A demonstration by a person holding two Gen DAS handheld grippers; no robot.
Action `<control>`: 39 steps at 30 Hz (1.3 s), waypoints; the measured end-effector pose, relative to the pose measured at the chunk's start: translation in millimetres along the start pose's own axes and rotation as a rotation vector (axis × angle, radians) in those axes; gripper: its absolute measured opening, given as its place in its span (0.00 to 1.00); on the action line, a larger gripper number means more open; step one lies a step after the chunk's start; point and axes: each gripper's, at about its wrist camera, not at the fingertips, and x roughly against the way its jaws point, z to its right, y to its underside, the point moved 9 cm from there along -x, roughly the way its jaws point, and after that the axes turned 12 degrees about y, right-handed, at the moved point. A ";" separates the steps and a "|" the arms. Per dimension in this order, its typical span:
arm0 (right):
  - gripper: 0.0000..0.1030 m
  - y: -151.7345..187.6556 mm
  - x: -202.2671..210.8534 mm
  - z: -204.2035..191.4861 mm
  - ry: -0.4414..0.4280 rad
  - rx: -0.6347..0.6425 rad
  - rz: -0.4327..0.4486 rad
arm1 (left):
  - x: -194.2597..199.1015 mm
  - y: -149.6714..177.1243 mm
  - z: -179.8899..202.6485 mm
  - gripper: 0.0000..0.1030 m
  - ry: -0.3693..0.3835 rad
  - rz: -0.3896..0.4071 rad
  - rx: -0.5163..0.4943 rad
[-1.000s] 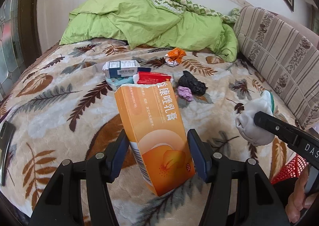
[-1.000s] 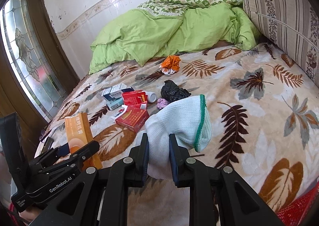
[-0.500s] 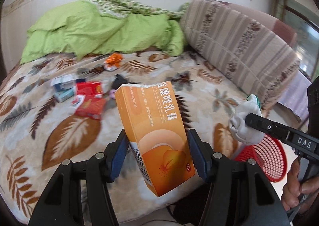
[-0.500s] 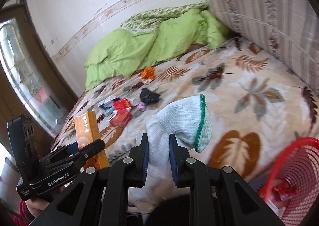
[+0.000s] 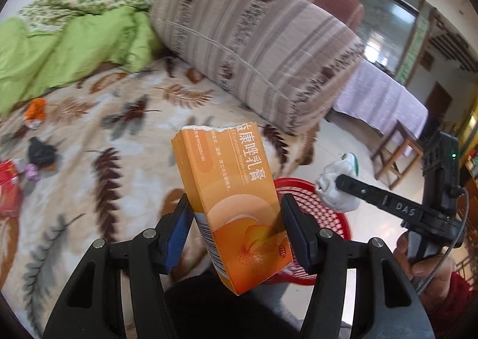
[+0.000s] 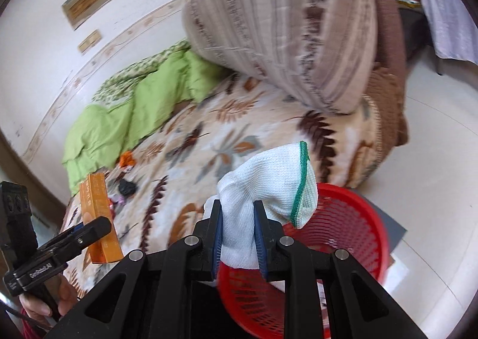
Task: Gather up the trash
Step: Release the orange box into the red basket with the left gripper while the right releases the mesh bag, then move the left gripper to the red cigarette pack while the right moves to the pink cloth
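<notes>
Beside the bed's foot, over red basket (image 6: 352, 237): both grippers loaded.

Left gripper (image 5: 236, 228) clamped on tall orange carton (image 5: 236, 204), torn top end up, tilted, held in front of the basket rim. Right gripper (image 6: 237, 237) pinched tight on white glove (image 6: 269, 186) with green cuff, hanging directly above the basket's mouth. More litter on the leaf-print blanket (image 5: 89, 135): black wad (image 5: 40, 150), orange wrapper (image 5: 35, 107).

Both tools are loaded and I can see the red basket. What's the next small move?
Probably open the right tool and let the white glove fall: in its own view the glove already hangs over the red basket. The left tool grips the orange box nearer the bed's edge, so it should follow after.
</notes>
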 end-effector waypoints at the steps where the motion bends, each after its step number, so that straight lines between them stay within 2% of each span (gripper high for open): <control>1: 0.21 -0.1 0.6 8.2 0.011 -0.011 -0.001 | -9.0 -1.3 6.3 0.57 0.013 -0.014 -0.007; 4: 0.22 -0.2 0.7 27.7 0.034 -0.026 -0.014 | -36.4 -2.2 26.9 0.58 0.042 -0.055 -0.034; 5: 0.25 1.1 -0.1 32.6 0.039 -0.024 -0.025 | -44.6 -2.6 31.9 0.59 0.049 -0.067 -0.038; 6: 0.34 2.9 -0.8 37.5 0.048 -0.025 -0.031 | -50.1 -1.9 34.3 0.66 0.055 -0.079 -0.036; 7: 0.41 3.8 -1.3 42.3 0.064 -0.028 -0.036 | -56.8 -1.5 37.9 0.69 0.066 -0.089 -0.034; 8: 0.52 3.4 -1.4 47.1 0.077 -0.036 -0.036 | -60.8 -1.3 39.4 0.70 0.074 -0.095 -0.033; 12: 0.53 -0.4 3.8 60.6 0.095 -0.064 -0.014 | -61.8 1.5 36.8 0.70 0.081 -0.104 -0.037; 16: 0.53 -4.3 2.7 53.6 0.075 -0.058 -0.010 | -47.1 2.8 16.1 0.70 0.046 -0.086 -0.007; 24: 0.55 -4.6 -14.8 -22.1 -0.035 0.042 -0.031 | 14.1 4.8 -55.8 0.70 -0.082 -0.001 0.073; 32: 0.55 6.8 -39.1 -114.6 -0.133 0.184 -0.079 | 75.8 18.6 -141.8 0.70 -0.189 0.084 0.226; 39: 0.56 27.3 -70.6 -203.2 -0.219 0.298 -0.161 | 137.1 43.6 -238.7 0.70 -0.337 0.182 0.409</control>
